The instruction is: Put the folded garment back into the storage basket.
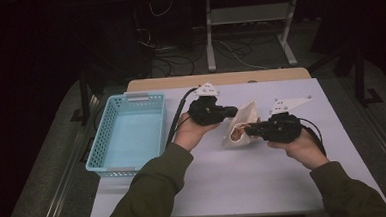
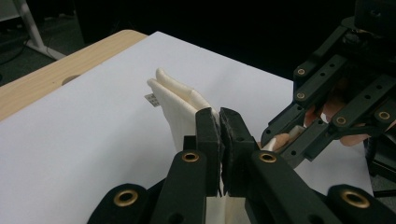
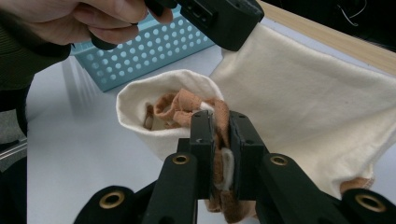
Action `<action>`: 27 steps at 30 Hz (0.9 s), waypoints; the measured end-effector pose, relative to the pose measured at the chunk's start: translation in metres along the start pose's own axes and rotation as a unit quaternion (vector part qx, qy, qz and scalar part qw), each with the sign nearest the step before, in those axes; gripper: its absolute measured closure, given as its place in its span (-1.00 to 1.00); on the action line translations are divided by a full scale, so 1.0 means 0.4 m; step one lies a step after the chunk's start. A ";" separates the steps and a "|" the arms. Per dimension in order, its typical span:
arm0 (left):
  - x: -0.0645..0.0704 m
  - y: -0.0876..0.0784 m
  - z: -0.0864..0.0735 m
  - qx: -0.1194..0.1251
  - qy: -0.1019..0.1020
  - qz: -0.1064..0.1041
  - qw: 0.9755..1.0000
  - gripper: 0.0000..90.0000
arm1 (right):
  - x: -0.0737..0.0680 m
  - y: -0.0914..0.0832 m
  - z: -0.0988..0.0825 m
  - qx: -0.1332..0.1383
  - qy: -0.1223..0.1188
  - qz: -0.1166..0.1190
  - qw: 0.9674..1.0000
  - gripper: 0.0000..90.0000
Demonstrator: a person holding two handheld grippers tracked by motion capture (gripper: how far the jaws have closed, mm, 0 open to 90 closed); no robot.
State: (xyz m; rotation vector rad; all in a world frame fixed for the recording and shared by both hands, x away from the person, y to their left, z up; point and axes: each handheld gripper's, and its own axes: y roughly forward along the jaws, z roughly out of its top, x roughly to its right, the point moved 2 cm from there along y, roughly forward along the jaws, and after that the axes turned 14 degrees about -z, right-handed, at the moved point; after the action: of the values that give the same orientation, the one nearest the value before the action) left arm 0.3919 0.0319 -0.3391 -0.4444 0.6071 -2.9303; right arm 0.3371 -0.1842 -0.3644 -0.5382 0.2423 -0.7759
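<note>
Both tongs pinched the cream bag (image 1: 243,122) between them above the tabletop (image 1: 245,186), left tongs (image 1: 235,111) on its cloth, right tongs (image 1: 247,130) on the rim by the brown cord (image 3: 187,105); mouth half open, basket (image 1: 127,134) left of the left tongs.

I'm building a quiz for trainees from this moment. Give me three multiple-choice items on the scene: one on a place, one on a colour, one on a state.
1. Where is the basket?
A. left of the cloth bag
B. right of it
C. under it

2. What colour is the basket?
A. red
B. light blue
C. black

3. How is the right claw?
A. wide open
B. shut on the bag's rim
C. lying on the table

Answers:
1 A, the high view shows it at the table's left edge.
2 B, its perforated walls are light blue.
3 B, the right gripper view shows cloth pinched between its jaws.
</note>
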 end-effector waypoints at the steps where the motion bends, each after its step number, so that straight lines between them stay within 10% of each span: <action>1: -0.002 -0.005 0.001 0.001 -0.001 0.001 1.000 0.93 | -0.001 0.002 0.005 -0.002 -0.002 -0.001 1.000 0.77; 27: -0.024 -0.182 -0.002 0.030 -0.026 0.031 0.999 0.93 | -0.094 0.066 0.151 0.006 -0.035 -0.001 0.999 0.77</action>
State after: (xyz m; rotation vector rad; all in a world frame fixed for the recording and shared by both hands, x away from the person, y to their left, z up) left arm 0.3968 0.1005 -0.3129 -0.4859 0.5159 -2.8604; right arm 0.3510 -0.1194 -0.3276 -0.5527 0.1727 -0.7582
